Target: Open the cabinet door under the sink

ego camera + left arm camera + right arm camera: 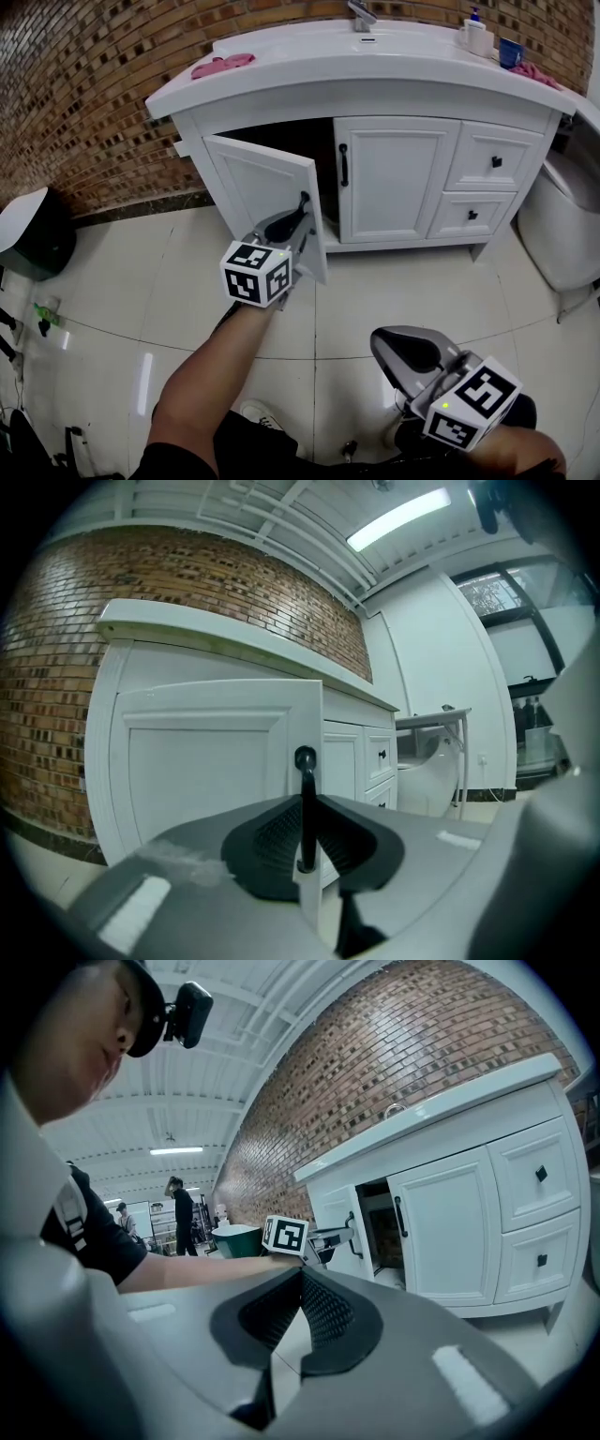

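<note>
The white vanity [394, 178] under the sink has two doors. Its left door [262, 183] stands swung partway out, showing a dark inside. My left gripper [302, 208] is shut on that door's black bar handle [303, 202]. In the left gripper view the handle [306, 799] runs upright between the pads of the left gripper [307, 841], with the door panel [206, 761] behind. The right door, with its own handle [343, 164], stays closed. My right gripper [398, 347] hangs low over the floor tiles, shut and empty. The right gripper view shows this right gripper [302, 1283] facing the open door [336, 1206].
Two drawers [495, 161] sit right of the doors, and a toilet [562, 225] stands beyond them. A black bin [33, 234] is at the left by the brick wall. A pink cloth [222, 65] and a soap bottle [476, 36] lie on the counter.
</note>
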Motion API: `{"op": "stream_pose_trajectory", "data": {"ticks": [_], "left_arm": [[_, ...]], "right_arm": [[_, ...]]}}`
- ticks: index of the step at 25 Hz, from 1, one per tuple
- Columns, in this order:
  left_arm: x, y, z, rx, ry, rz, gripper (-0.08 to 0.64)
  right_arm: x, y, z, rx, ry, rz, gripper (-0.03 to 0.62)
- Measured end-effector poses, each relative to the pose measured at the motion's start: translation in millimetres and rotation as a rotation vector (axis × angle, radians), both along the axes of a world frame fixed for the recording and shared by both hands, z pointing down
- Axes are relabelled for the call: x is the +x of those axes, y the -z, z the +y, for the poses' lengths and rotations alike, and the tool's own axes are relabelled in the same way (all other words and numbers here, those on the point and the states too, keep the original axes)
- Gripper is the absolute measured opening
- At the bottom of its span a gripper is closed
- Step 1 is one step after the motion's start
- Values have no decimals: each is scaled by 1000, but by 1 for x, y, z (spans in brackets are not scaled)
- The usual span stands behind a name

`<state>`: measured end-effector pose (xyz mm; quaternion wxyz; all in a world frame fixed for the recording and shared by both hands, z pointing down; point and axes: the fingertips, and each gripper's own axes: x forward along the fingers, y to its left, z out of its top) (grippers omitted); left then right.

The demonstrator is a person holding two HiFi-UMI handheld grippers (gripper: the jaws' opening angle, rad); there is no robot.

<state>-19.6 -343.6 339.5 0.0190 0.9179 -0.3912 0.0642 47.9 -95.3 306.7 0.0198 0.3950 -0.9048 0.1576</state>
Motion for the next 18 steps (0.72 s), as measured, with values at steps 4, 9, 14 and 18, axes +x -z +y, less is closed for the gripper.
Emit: {"op": "stream_pose_trajectory", "data": {"ticks": [4,9,14,18], "left_arm": [[-10,-1,11,2,-3,-2,42],[-28,-1,27,-9,-1,-5,43],[-44,-1,40,-8,8,2,43],[-59,-1,48,-9,14,-1,42]], "right_arm": [[-8,-6,1,-13,8,8,8],[-21,-2,3,0,27,22,8],[-30,3,5,22,44,29,8],[-38,-2,3,14,54,41,8]]}}
